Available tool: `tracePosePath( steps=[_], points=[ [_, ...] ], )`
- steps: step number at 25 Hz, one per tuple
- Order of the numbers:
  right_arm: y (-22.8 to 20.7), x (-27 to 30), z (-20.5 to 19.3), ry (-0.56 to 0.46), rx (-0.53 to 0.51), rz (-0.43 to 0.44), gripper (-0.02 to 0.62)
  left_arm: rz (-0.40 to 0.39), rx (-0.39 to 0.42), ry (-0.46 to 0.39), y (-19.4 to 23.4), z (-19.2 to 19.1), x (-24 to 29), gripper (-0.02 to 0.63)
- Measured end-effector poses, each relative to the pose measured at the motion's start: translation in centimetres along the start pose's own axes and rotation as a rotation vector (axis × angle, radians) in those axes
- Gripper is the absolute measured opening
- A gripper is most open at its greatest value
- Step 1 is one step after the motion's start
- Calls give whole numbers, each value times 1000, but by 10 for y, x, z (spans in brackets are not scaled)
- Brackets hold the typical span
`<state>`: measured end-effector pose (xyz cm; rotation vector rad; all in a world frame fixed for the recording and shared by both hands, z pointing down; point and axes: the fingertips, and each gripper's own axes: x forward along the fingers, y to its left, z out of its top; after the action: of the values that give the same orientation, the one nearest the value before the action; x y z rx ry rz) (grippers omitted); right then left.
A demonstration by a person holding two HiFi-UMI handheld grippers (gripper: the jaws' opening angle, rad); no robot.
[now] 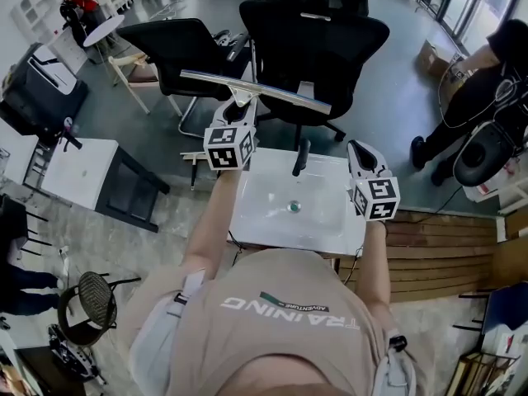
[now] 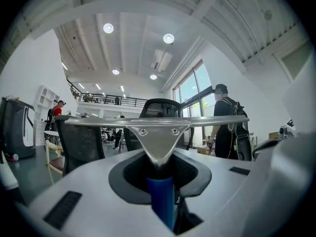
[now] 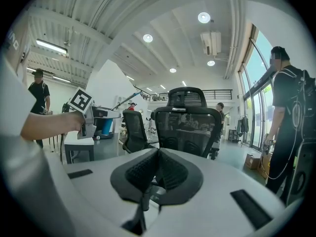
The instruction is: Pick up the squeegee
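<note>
We are standing at a white surface [image 1: 268, 221] with a sink basin sunk into it. A small drain [image 1: 294, 207] is sitting mid-basin and a black faucet [image 1: 302, 157] is standing at the far edge. Two black office chairs [image 1: 318, 44] are sitting on the floor just beyond the surface. A bystander in dark clothes [image 1: 483, 85] is standing off to the right.

We are holding the squeegee [image 1: 256, 89] up in the air in the left gripper [image 1: 238, 114], above the far left edge of the surface and in front of the chairs. Its long blade is lying level and crosswise. In the left gripper view the jaws are clamping the squeegee's blue handle [image 2: 162, 201], and the metal head [image 2: 158, 135] is fanning out just past the left gripper [image 2: 159, 171].

We are keeping the right gripper [image 1: 355, 147] over the far right edge of the surface, well apart from the squeegee. In the right gripper view its jaws are pressing together with nothing between them [image 3: 157, 158].
</note>
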<state>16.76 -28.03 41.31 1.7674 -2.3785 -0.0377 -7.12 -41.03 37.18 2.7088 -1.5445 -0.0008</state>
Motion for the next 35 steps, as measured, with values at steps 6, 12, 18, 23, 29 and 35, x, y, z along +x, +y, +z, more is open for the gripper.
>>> tracePosePath(
  steps=[6,12,18,23,29,35],
  points=[
    [-3,-4,1,1,-2,-13,35,-8,1,0,-1,1,3,97],
    [-7,-4,-1,2,-1,-18,35,-15,-2,4,-5,-4,8,97],
    [-9,-1,4,-7,-3,-6,35,-11,2,6,-5,-3,11,97],
    [-6,3,4,-10,-6,12,35,2,-4,2,-1,-1,9,97],
    [-2,9,7,-15,-5,32,35,15,-5,-1,2,2,5,97],
    [-1,13,10,-20,-16,45,35,28,-8,-2,5,1,4,97]
  ],
)
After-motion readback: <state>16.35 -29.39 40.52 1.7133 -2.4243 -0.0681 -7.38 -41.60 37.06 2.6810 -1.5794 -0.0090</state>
